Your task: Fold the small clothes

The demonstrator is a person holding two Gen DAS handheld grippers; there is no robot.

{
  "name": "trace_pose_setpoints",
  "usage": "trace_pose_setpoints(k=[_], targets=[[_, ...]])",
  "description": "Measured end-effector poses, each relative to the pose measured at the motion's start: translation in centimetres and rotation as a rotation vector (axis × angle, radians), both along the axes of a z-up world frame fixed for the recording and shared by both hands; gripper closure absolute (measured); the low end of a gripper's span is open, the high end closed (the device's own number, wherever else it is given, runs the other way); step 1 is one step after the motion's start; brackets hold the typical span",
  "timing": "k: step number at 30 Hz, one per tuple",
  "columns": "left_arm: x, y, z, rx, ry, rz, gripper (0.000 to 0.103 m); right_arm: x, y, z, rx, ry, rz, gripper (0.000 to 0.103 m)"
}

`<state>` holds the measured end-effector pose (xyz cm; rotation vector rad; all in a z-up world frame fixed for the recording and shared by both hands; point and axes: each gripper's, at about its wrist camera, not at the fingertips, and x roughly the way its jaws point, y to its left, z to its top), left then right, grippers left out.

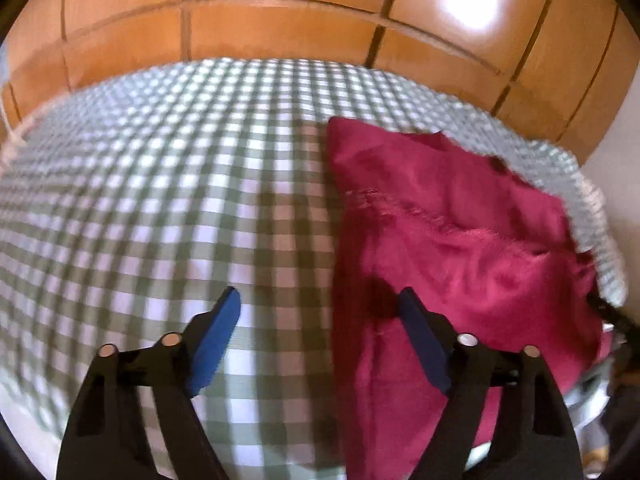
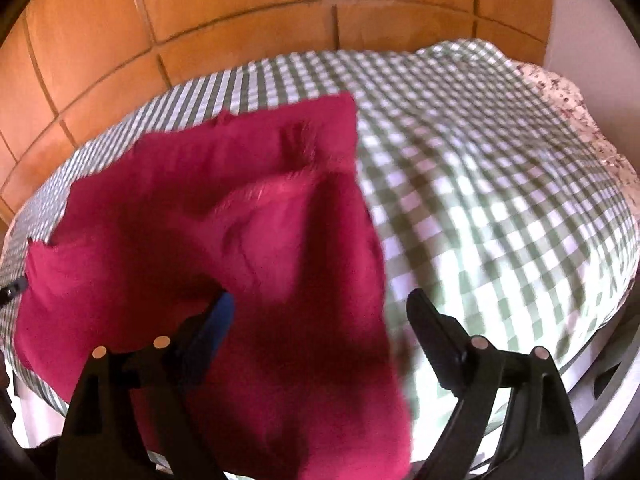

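Left wrist view: left gripper (image 1: 320,300) jaws spread wide, holding nothing, straddling crimson garment's (image 1: 448,240) edge on checked cloth (image 1: 160,200); right gripper (image 2: 320,304) likewise; no readable writing.

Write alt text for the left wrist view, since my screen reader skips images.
A crumpled magenta garment lies on a green-and-white checked cloth, filling the right half of the view. The left tongs stand open over the garment's left edge, gripping nothing. Orange wood panels rise behind.
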<state>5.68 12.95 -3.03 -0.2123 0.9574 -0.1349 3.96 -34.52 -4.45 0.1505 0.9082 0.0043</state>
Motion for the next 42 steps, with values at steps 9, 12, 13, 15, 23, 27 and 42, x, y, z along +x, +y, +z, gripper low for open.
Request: trace_pose_setpoints(k=[9, 12, 13, 15, 23, 27, 42], targets=[[0.8, -0.7, 0.4, -0.124, -0.046, -0.065, 0.032, 2.3, 0.1, 0.3, -0.041, -0.022, 0.030, 0.040], [1.8, -1.4, -0.1, -0.126, -0.023, -0.092, 0.058, 3.0, 0.5, 0.1, -0.035, -0.008, 0.049, 0.072], [2.1, -1.6, -0.1, -0.135, -0.020, -0.100, 0.070, 2.9, 0.7, 0.3, -0.043, -0.020, 0.060, 0.077], [2.2, -1.9, 0.1, -0.141, -0.029, -0.113, 0.091, 2.2, 1.1, 0.6, -0.057, -0.028, 0.079, 0.087], [-3.4, -0.6, 0.3, -0.176, -0.049, -0.161, 0.096, -1.9, -0.5, 0.5, 0.014, -0.022, 0.077, 0.097], [-3.1, -0.1, -0.2, -0.174, -0.036, -0.110, 0.096, -0.8, -0.8, 0.4, 0.006, -0.015, 0.044, 0.097], [3.9, -1.1, -0.2, -0.166, -0.024, -0.065, 0.034, 3.1, -2.2, 0.3, 0.083, -0.021, -0.016, 0.041]])
